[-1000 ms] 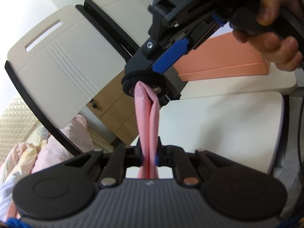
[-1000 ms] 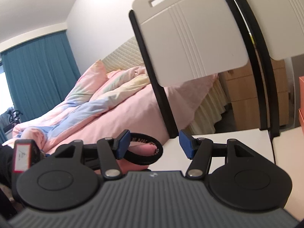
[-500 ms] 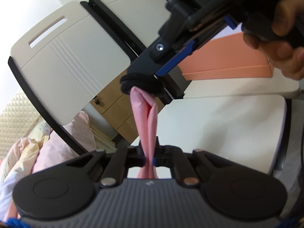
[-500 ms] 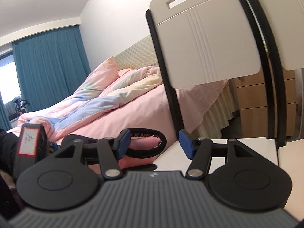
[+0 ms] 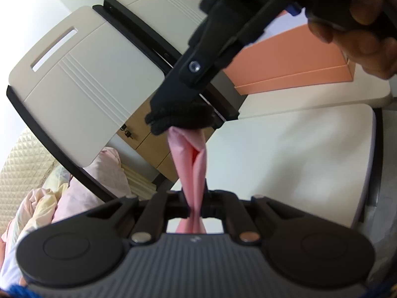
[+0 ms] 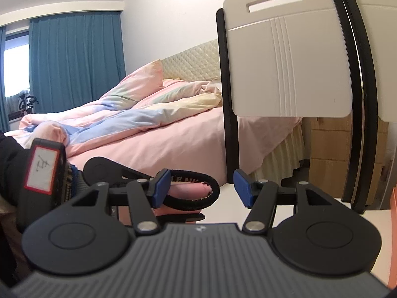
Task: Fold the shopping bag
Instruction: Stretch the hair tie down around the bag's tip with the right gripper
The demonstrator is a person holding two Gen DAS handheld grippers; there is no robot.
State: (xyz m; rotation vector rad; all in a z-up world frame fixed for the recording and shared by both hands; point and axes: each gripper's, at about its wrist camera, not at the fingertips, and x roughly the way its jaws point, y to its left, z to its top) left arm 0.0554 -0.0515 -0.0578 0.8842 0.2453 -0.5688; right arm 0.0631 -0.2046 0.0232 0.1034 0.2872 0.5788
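The shopping bag (image 5: 191, 171) is a narrow pink folded strip, and my left gripper (image 5: 196, 209) is shut on its lower part. The strip's upper end runs into a black elastic band (image 5: 181, 118) that hangs on one finger (image 5: 193, 74) of my right gripper, which a hand (image 5: 367, 37) holds above. In the right wrist view my right gripper (image 6: 202, 188) stands open. The band (image 6: 215, 191) is looped over its left blue pad only, with the pink bag end (image 6: 188, 190) inside the loop. The left gripper's labelled handle (image 6: 42, 171) shows at the left.
A white table (image 5: 297, 161) lies below both grippers, with an orange box (image 5: 285, 62) on its far part. Two white chair backs (image 6: 285, 62) stand at the table's edge. Beyond them are a bed with pink bedding (image 6: 148, 129), blue curtains (image 6: 74, 62) and a wooden drawer unit (image 6: 330, 144).
My right gripper has rolled, so its view now sits level, and in the left wrist view it has shifted up and right. The bag stays clamped in my left gripper.
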